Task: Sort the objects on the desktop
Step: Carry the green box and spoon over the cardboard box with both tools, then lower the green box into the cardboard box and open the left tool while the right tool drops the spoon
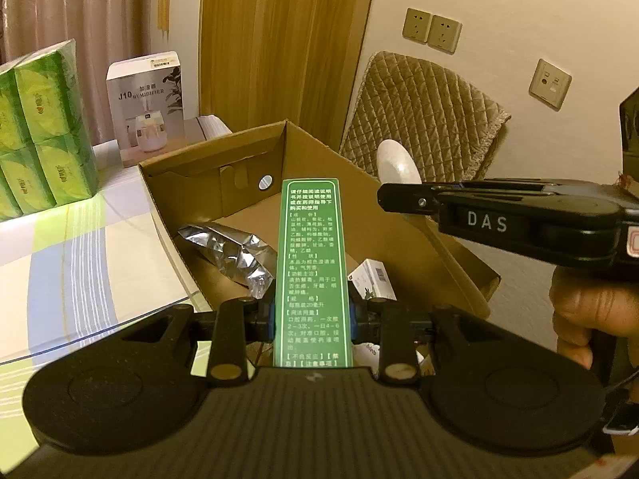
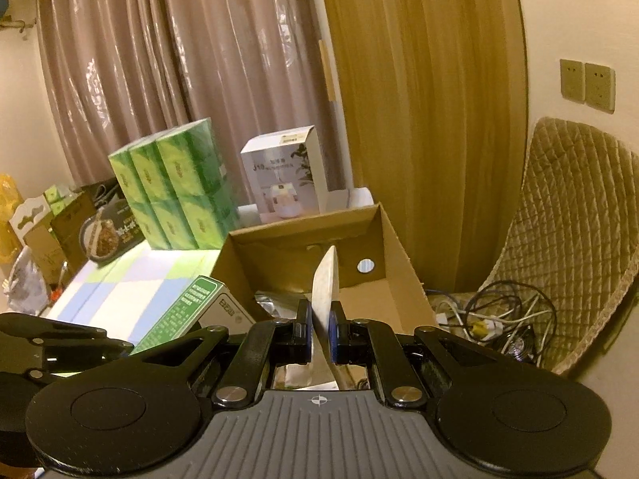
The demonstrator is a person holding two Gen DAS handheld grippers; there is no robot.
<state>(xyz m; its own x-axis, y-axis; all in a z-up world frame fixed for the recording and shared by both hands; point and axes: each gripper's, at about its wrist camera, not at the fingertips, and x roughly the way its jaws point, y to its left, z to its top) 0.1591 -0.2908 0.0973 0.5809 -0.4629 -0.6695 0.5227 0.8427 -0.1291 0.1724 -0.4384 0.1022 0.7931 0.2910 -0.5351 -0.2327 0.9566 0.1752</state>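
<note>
Green box (image 1: 312, 275), a tall medicine carton, is pinched near its lower end by the left gripper (image 1: 312, 315), both pads pressed on its narrow sides, so it stands out over the open cardboard box (image 1: 423, 219). The right gripper (image 2: 320, 333) is clamped likewise on a white spoon (image 2: 325, 283) turned on edge, its bowl poking over the same box; from the left wrist it reaches in from the right, with the spoon's bowl (image 1: 399, 165) past its tip.

Beneath lie a foil pouch (image 1: 229, 255) and a small white carton (image 1: 375, 277) on the box floor. Beyond, on the checked table (image 1: 80, 255), stand green tissue packs (image 1: 44, 135) and a humidifier box (image 1: 145, 107).

Judging by this, the drop-off step is in hand with 2 items at once. Next, each gripper likely needs lowering into the box and releasing over bare floor, clear of the pouch.
</note>
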